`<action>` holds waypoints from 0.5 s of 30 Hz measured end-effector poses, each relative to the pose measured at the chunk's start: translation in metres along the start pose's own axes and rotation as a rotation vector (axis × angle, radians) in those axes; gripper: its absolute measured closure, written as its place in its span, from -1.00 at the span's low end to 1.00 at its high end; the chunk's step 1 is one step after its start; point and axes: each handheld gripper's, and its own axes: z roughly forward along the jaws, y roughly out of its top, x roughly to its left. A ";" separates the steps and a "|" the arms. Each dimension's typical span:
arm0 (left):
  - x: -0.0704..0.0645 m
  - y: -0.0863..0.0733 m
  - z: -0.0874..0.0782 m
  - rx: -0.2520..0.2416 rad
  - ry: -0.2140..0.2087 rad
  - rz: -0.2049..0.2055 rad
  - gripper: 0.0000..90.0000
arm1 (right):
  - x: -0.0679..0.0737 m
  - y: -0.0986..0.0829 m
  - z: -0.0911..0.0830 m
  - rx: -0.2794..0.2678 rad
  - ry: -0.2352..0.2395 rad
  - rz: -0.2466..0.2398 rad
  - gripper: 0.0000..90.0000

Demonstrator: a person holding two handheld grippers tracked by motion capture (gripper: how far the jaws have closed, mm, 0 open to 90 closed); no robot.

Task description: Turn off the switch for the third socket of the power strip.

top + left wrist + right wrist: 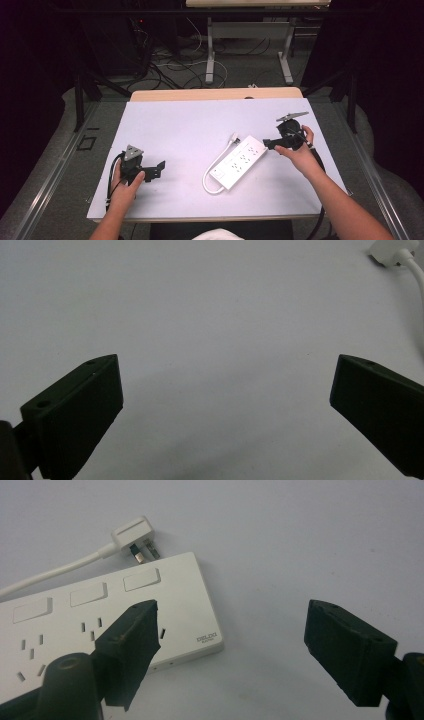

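Note:
A white power strip (241,161) lies at an angle on the white table (180,125), its cable (212,170) looped along its left side and its plug (234,138) resting by its far end. My right gripper (270,144) is open just off the strip's far right end. In the right gripper view, the strip (60,625) with its switches and sockets lies under the left jaw, and the plug (134,536) rests beyond it. My left gripper (159,170) is open and empty at the front left, over bare table (210,330). The plug (392,251) peeks in at that view's top right.
The tabletop's wooden far edge (215,94) shows beyond the white surface. Past it stand the legs of another table (210,55) and cables on the floor (170,65). Dark curtains close in both sides.

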 end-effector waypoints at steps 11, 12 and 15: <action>0.000 0.000 0.000 0.001 0.000 0.000 -0.99 | 0.001 0.008 0.008 0.062 0.026 -0.055 -0.44; 0.000 0.000 0.000 0.001 -0.001 0.000 -0.99 | 0.002 0.009 0.008 0.072 0.028 -0.057 -0.44; 0.000 0.000 0.000 0.002 -0.001 0.001 -0.99 | 0.005 0.013 0.011 0.098 0.042 -0.066 -0.42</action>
